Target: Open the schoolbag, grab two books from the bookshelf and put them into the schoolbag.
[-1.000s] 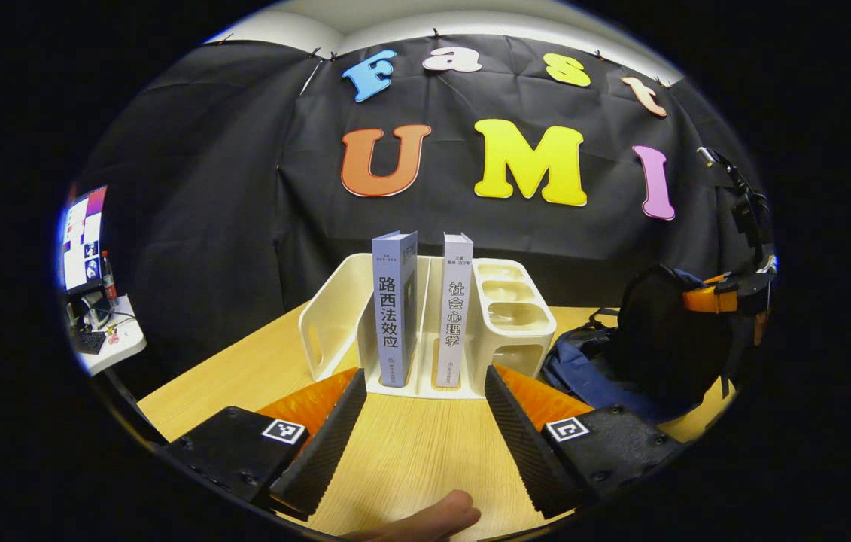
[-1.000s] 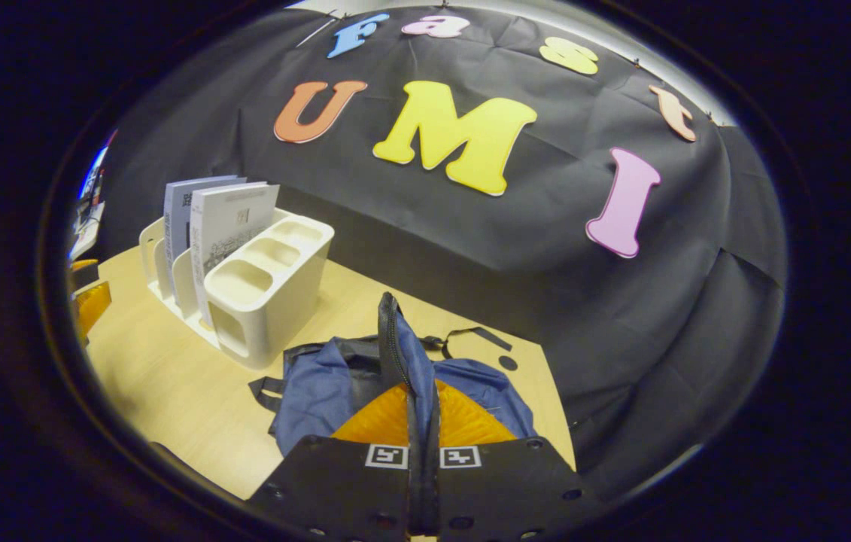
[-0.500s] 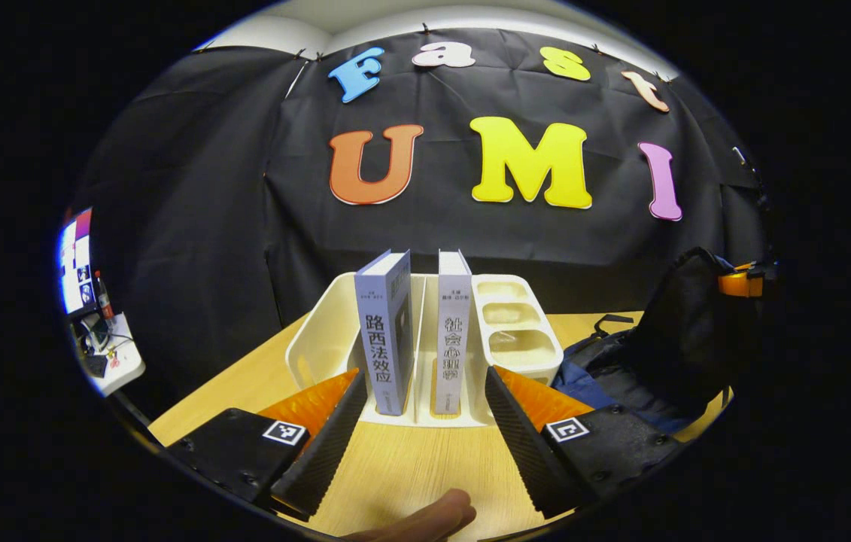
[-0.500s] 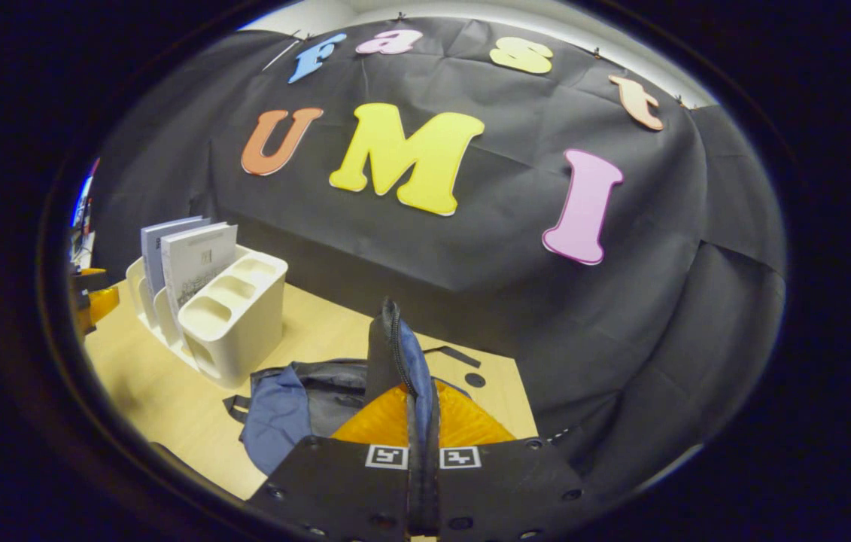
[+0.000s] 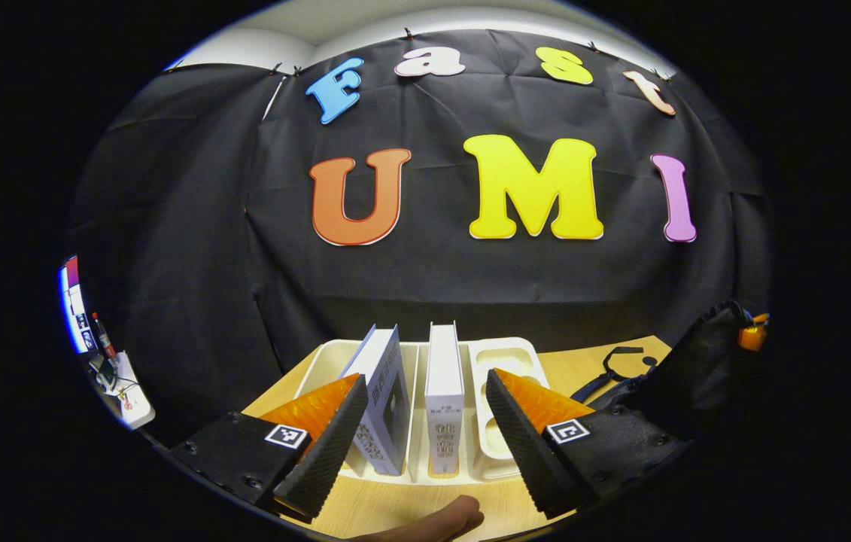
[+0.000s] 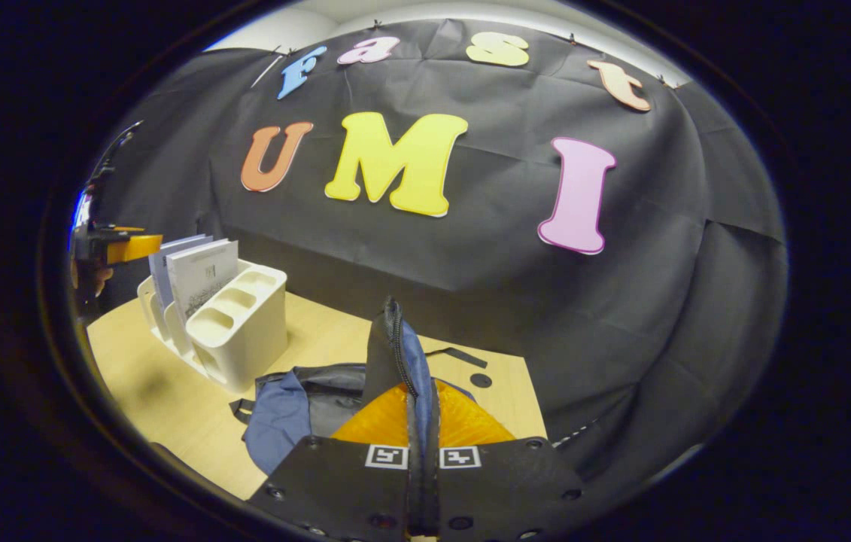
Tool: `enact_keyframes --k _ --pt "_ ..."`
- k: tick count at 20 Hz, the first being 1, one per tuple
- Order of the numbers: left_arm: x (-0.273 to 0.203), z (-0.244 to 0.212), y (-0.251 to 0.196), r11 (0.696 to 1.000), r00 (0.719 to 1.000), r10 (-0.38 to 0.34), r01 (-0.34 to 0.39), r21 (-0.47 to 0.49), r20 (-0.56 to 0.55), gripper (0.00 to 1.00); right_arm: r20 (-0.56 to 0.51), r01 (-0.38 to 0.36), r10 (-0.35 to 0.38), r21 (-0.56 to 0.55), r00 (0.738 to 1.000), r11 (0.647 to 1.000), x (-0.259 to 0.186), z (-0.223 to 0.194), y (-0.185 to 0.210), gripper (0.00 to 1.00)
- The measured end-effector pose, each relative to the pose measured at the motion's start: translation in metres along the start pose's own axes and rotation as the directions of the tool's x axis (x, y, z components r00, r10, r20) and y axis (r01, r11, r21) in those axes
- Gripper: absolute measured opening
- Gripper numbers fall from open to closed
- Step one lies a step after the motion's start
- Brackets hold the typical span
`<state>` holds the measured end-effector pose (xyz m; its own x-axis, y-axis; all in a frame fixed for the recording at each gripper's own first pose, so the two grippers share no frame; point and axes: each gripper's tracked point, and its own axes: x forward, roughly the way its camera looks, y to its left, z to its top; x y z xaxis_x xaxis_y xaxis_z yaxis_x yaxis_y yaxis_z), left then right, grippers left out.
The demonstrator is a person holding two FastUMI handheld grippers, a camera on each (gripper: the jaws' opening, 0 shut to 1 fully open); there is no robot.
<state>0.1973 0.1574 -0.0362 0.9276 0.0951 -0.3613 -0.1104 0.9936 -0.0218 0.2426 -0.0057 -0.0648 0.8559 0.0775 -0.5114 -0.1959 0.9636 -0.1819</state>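
In the left gripper view we see our left tool (image 5: pixel 416 440) standing wide open above the cream bookshelf (image 5: pixel 331 360), its two fingers spread to either side of the two upright books. The blue-grey book (image 5: pixel 387 406) stands just inside the left finger, leaning slightly toward it, and the white book (image 5: pixel 445 391) stands upright between the fingers, nearer the middle of the gap. Neither finger touches a book as far as we can tell. A fingertip of the hand (image 5: pixel 433 519) holding this tool shows below the fingers, over the tabletop (image 5: pixel 583 365). To the right of the right finger, the dark schoolbag (image 5: pixel 696 354) rises from the tabletop.

In the right gripper view our right tool (image 6: pixel 422 421) is closed on the edge of the schoolbag (image 6: pixel 297 399), pinching a raised flap with its zipper (image 6: pixel 397 346) straight ahead of the fingertips, both fingers pressed against the fabric. The rest of the bag lies slumped on the tabletop (image 6: pixel 154 391), ahead and to the left of the fingers. Farther left stands the bookshelf (image 6: pixel 241 339) with both books in it, and the left tool (image 6: pixel 128 245) hovers above them.
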Motion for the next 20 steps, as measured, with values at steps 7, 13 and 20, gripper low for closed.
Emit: enact_keyframes --k 7,13,20 --pt "0.055 0.026 0.001 1.000 0.998 -0.021 0.020 -0.017 -0.066 0.99 0.022 0.004 -0.005 0.039 1.000 0.999 -0.005 0.000 -0.019 0.00" --pt "0.085 0.010 -0.014 0.995 0.977 -0.063 0.078 0.069 -0.202 0.99 0.034 -0.007 0.006 0.020 0.999 1.000 -0.008 -0.001 -0.015 0.03" --pt "0.097 -0.013 -0.025 0.990 0.936 -0.045 0.087 0.107 -0.349 0.94 0.045 -0.027 0.026 0.007 0.999 1.000 -0.008 -0.009 -0.009 0.01"
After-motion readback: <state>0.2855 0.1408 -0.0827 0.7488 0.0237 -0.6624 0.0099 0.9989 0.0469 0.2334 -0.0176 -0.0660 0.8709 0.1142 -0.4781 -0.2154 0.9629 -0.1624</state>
